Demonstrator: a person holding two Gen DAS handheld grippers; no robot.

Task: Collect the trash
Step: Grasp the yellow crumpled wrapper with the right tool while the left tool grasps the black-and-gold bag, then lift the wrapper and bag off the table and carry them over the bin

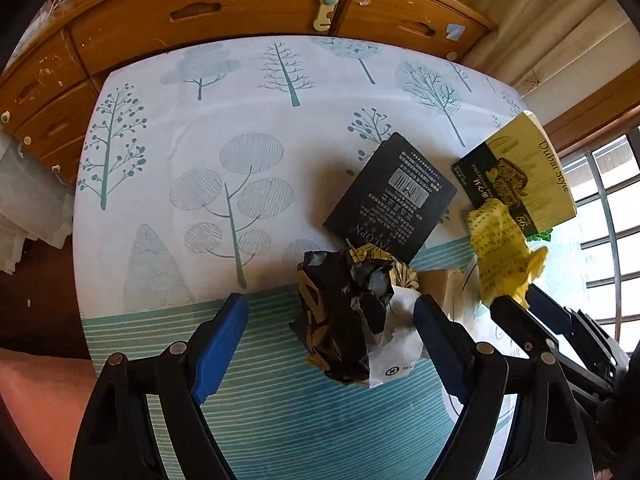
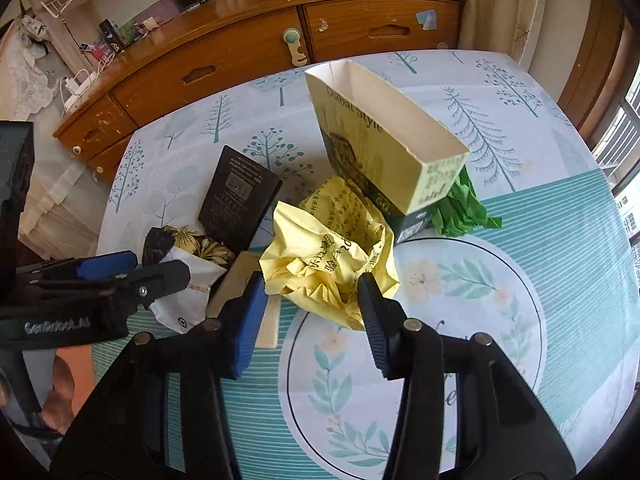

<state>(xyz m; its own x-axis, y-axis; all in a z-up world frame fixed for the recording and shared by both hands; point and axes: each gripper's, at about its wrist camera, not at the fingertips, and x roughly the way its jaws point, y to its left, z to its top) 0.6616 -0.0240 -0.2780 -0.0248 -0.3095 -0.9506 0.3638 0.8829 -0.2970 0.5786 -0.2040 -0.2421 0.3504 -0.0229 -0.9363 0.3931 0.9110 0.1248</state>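
A crumpled black, gold and white wrapper (image 1: pixel 352 312) lies on the table between the fingers of my left gripper (image 1: pixel 332 320), nearer the right finger; the jaws are wide open around it. It also shows in the right wrist view (image 2: pixel 184 252). A crumpled yellow printed paper (image 2: pixel 332 256) sits between the fingers of my right gripper (image 2: pixel 312 300), which close on its near edge. It also shows in the left wrist view (image 1: pixel 500 248). A black box (image 1: pixel 390 196) and an open yellow "Dubai Style" carton (image 2: pixel 384 144) lie behind.
Green crumpled plastic (image 2: pixel 464 208) lies by the carton. A beige flat card (image 2: pixel 248 280) lies under the trash. The table has a tree-print cloth (image 1: pixel 240 120). A wooden drawer cabinet (image 1: pixel 200 12) stands behind, a window (image 1: pixel 608 220) to the right.
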